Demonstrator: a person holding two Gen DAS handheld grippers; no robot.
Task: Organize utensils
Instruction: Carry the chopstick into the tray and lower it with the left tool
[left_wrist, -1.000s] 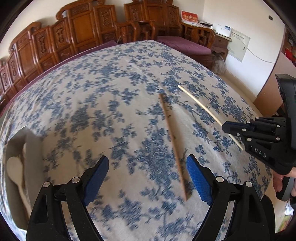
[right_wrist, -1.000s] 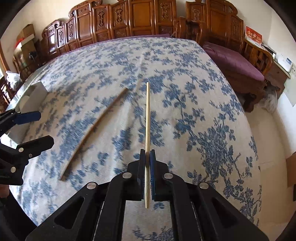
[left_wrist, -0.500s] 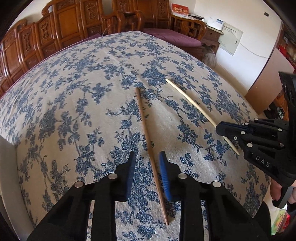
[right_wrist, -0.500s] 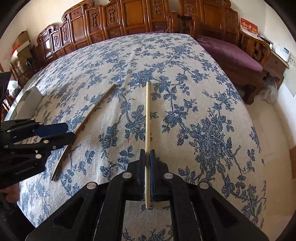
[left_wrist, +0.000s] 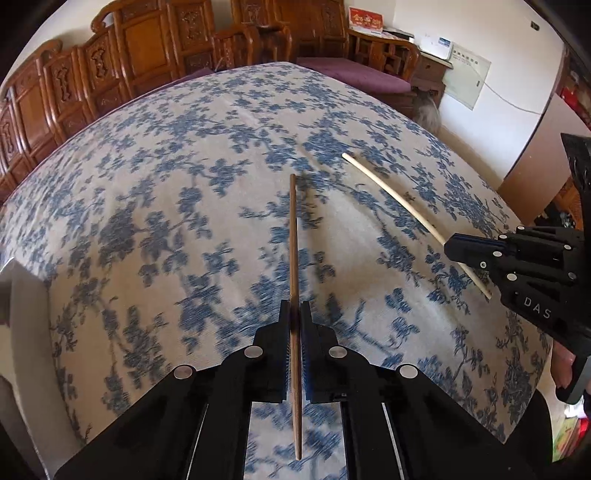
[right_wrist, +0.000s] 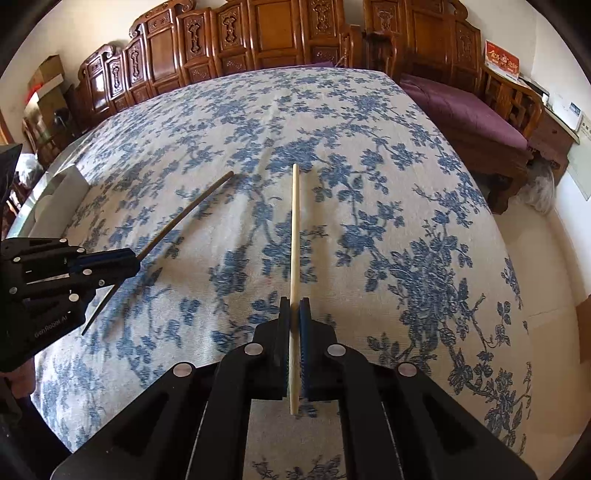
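Dark chopstick (left_wrist: 293, 240): pinched between the closed pads of the left claw (left_wrist: 294, 332), long axis running straight ahead out of the claw, front end free above the flowered cloth, back end poking out behind the pads. Looks lifted, or barely off the cloth; cannot tell for sure. Pale chopstick (right_wrist: 294, 236): same arrangement in the right claw (right_wrist: 294, 332), pads shut tight on it, shaft pointing forward along the fingers, a short tail behind. Both sticks gripped toward their rear ends, so most of each length hangs forward. From the right-hand camera the left claw (right_wrist: 107, 258) sits off to that side, its dark stick (right_wrist: 184, 216) angling toward the middle; the two tips are apart, not touching, converging somewhat. Surface (left_wrist: 166, 184) under the blue-and-white cloth otherwise bare in the middle. A white tray or bin (right_wrist: 55, 192) shows at the far left edge, nearer the left claw than the right; likely where the sticks go, a guess only. If so, the left hand has the shorter trip, and each stick would need its long axis turned to match the tray. Carved wooden chairs (right_wrist: 258, 33) ring the far side.
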